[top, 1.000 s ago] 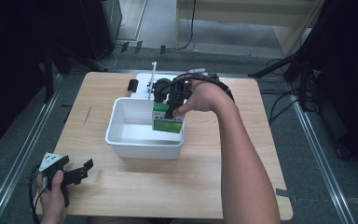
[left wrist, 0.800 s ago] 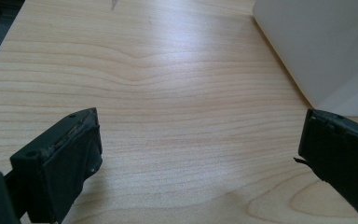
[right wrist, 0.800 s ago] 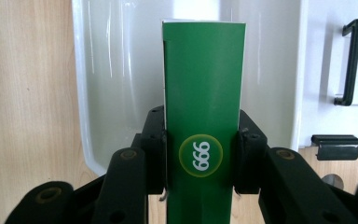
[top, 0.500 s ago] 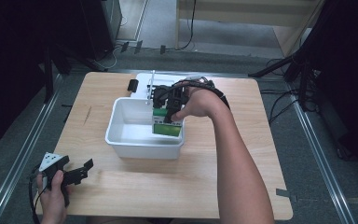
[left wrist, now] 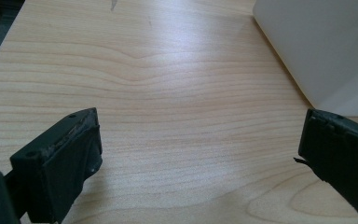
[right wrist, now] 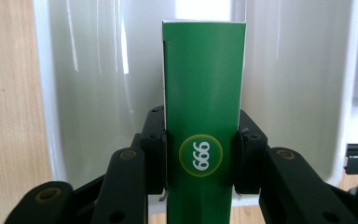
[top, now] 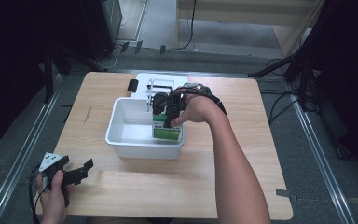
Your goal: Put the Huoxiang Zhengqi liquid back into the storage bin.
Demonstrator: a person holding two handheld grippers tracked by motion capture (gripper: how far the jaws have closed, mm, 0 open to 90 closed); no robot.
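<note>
Right tool (top: 168,122) has dropped the green box (right wrist: 203,116) lower into the white bin (top: 121,140) near the table's far edge, clamped on its narrow sides. Looks like light, crushable cardboard, so that mid-body grip seems fine. Left tool (left wrist: 200,158) sits apart, empty, by the near left corner.

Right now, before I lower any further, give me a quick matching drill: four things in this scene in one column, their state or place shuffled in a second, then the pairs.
Things:
1. green box
2. white tub
3. left gripper
4. right gripper

States or places:
A. jaws apart over bare wood near the table's front left corner
B. clamped between two black jaws
C. sits mid-table with its top open
D. shut on the box, reaching into the tub

Pairs: 1-B, 2-C, 3-A, 4-D
</note>
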